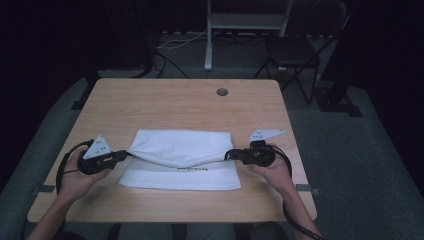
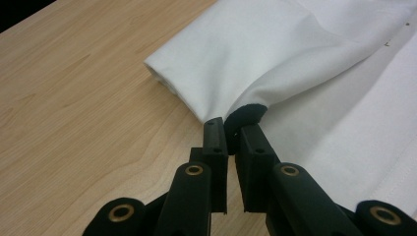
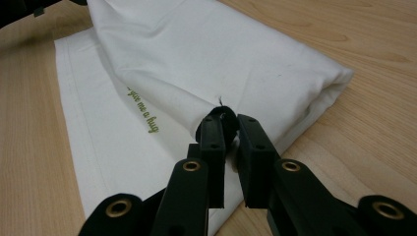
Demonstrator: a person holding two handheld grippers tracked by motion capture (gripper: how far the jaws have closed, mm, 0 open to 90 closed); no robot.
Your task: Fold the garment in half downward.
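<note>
The cloth (image 2: 275, 54) runs off the right and top edges of the left gripper view – its far end is cut off. Green lettering (image 1: 192, 169) at the high view's centre is too small to read. The chair (image 1: 295, 47), upper right, fades into darkness.

A folded cloth (image 1: 181, 159) lies on the table (image 1: 180, 102), in its near half and about midway between the left and right edges. The left gripper (image 1: 124, 155) sits at the cloth's left end and the right gripper (image 1: 231, 154) at its right end — each one clamped on a corner of the upper layer. That upper layer is doubled back toward the far side, so the lower layer lies bare along the near edge. A line of lettering (image 3: 143, 109) runs along the lower layer, just before the fold. Behind the cloth, near the table's far edge, a round cable hole (image 1: 222, 92) sits in the top. Beyond the table stands a chair (image 1: 295, 50) — on the floor, to the right.
</note>
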